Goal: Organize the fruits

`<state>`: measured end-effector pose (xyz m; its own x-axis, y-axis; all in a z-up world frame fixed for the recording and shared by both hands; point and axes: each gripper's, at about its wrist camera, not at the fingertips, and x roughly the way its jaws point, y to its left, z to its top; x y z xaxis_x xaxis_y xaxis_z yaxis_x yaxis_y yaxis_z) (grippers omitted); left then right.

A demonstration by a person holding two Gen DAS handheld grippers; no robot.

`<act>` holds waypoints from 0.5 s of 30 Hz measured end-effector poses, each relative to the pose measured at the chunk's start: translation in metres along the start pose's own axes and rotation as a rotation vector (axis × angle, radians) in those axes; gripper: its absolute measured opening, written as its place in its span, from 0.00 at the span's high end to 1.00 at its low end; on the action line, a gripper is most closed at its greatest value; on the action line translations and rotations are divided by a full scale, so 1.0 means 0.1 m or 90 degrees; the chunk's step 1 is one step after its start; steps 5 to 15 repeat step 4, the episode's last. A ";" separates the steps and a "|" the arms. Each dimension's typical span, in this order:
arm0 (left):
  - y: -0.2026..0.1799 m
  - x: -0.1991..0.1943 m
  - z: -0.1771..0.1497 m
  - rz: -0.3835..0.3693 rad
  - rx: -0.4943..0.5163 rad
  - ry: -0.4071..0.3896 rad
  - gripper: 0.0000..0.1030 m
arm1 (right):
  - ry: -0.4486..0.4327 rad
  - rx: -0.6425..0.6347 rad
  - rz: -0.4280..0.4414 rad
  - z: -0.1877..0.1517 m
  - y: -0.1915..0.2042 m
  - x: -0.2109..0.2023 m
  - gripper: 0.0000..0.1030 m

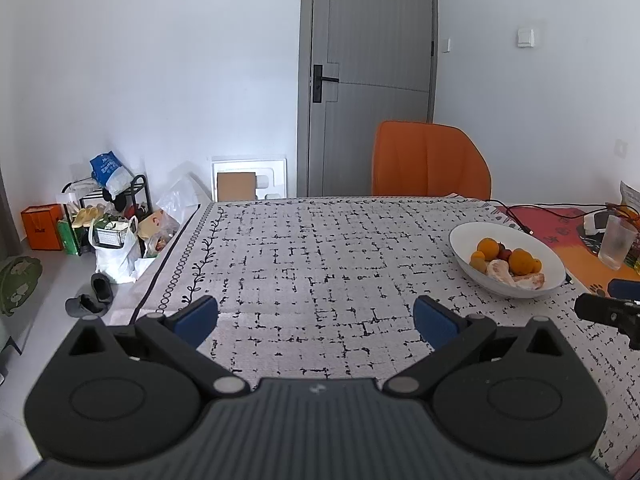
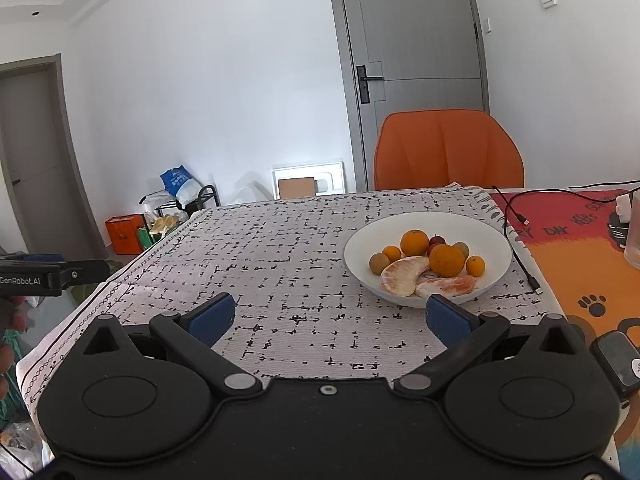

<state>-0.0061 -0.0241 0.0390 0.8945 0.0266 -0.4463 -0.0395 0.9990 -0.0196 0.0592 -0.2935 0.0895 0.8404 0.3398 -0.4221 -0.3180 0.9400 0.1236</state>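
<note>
Right wrist: cable [image 2: 520, 240] beside bowl [image 2: 492, 236] (touching?)

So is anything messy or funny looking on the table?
Nothing is spilled. The fruit sits inside the white bowl. One oddity: a loose black cable trails across the cloth beside the bowl, its plug end lying free.

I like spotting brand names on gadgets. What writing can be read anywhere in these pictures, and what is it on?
"GenRobot.AI": white letters on the side of the left gripper, seen from the right wrist view.
Large letters on the orange and red mat: cut off and warped, not reliably readable.
Print on the blue bag and on the orange box: too small and blurred.
</note>
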 end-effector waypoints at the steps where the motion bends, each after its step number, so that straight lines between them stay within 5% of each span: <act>1: 0.00 0.00 -0.01 0.001 0.001 -0.001 0.00 | 0.000 0.000 0.001 0.00 0.00 0.00 0.00; 15: 0.00 -0.01 -0.01 0.001 0.003 -0.003 0.00 | 0.000 -0.002 0.002 0.00 0.00 0.00 0.00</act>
